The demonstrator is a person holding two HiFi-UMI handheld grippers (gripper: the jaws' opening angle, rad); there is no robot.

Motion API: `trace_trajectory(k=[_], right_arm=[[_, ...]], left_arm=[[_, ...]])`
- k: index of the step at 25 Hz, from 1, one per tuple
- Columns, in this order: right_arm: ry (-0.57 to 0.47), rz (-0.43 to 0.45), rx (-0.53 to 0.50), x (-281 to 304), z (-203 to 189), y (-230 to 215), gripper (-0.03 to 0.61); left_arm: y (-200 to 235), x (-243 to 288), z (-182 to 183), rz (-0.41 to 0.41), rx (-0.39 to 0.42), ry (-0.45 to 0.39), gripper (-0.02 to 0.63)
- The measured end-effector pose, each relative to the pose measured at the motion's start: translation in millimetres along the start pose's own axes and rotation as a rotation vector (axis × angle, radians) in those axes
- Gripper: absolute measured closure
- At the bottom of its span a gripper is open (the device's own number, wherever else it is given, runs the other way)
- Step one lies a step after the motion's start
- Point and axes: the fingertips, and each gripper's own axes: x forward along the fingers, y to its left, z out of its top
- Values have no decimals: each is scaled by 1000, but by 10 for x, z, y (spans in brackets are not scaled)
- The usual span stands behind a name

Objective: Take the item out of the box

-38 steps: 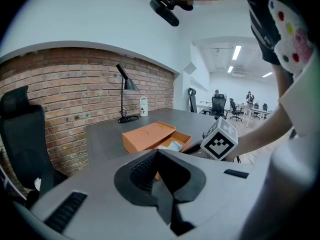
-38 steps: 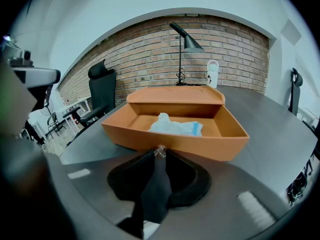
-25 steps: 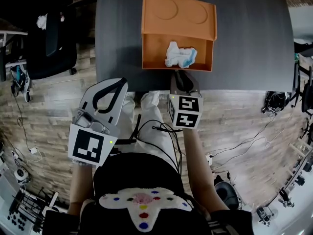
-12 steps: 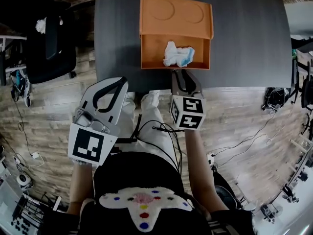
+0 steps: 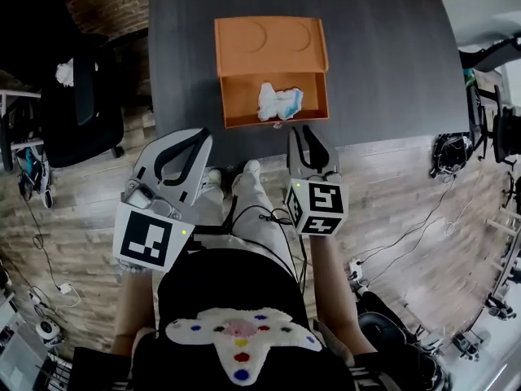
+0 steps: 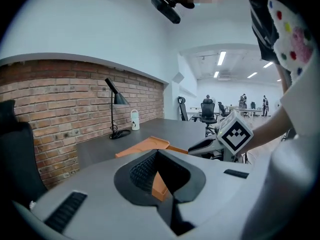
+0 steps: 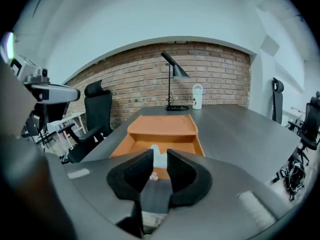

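An orange box (image 5: 272,51) stands near the front edge of the dark table (image 5: 383,55), its lid laid back on the far side. A crumpled white and blue item (image 5: 278,102) lies in the open tray; it also shows in the right gripper view as the white item (image 7: 159,158) beyond the jaws. My right gripper (image 5: 304,133) hovers just in front of the box; its jaws have just been closing but stand apart, with nothing between them. My left gripper (image 5: 191,141) hangs to the left off the table, tips together and empty. The box (image 6: 145,145) shows past it.
A black desk lamp (image 7: 172,79) and a white bottle (image 7: 198,96) stand at the table's far end by the brick wall. A black office chair (image 5: 81,96) stands left of the table. Cables (image 5: 269,218) trail over my lap and the wooden floor.
Both grippers have risen a little. The head view has shifted, so the box and table show smaller and further left. The item still lies in the box.
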Motion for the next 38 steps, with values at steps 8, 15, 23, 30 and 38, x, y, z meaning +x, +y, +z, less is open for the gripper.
trace_trajectory(k=[8, 15, 23, 30, 38], right_arm=[[-147, -65, -13, -390, 547, -42, 521], [-237, -79, -16, -675, 820, -58, 569], [-264, -69, -50, -766, 991, -44, 569], [-257, -75, -57, -800, 1003, -83, 569], [-250, -87, -39, -823, 968, -149, 569]], left_arm=[[8, -55, 329, -25, 68, -63, 609], [-37, -110, 498, -30, 90, -100, 609], [-38, -88, 610, -34, 113, -120, 609], [-71, -24, 661, -33, 94, -126, 609], [-139, 99, 620, -68, 85, -97, 570]])
